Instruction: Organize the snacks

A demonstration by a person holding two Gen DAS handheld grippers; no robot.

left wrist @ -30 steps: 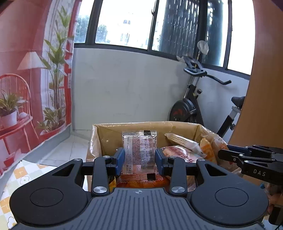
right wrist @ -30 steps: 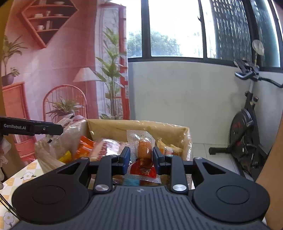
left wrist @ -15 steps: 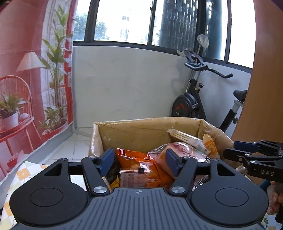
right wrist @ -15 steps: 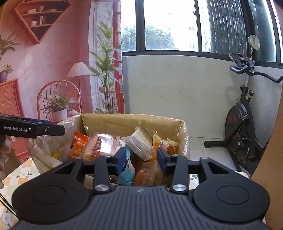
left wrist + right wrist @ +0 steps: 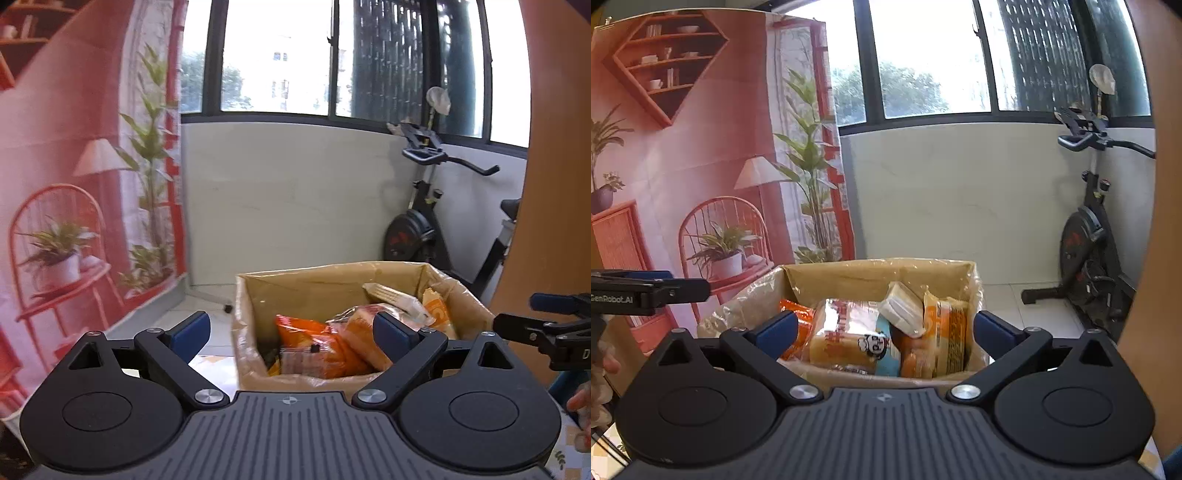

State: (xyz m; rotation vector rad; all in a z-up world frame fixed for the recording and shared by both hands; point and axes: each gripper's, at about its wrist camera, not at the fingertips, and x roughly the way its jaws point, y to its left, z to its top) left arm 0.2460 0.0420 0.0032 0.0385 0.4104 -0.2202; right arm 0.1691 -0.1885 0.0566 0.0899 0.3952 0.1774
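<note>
Cardboard box (image 5: 332, 284) of snacks (image 5: 849, 332) sits mid-frame, bike (image 5: 1089, 240) at right, while the left gripper (image 5: 291, 332) and right gripper (image 5: 886, 330), jaws just opened wide and empty, hover before it.

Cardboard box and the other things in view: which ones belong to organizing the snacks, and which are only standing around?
Belong to the job:
cardboard box
orange snack bag
bread packet
white wrapped snack
left gripper, open
right gripper, open

Just standing around:
exercise bike
printed backdrop
window
</note>
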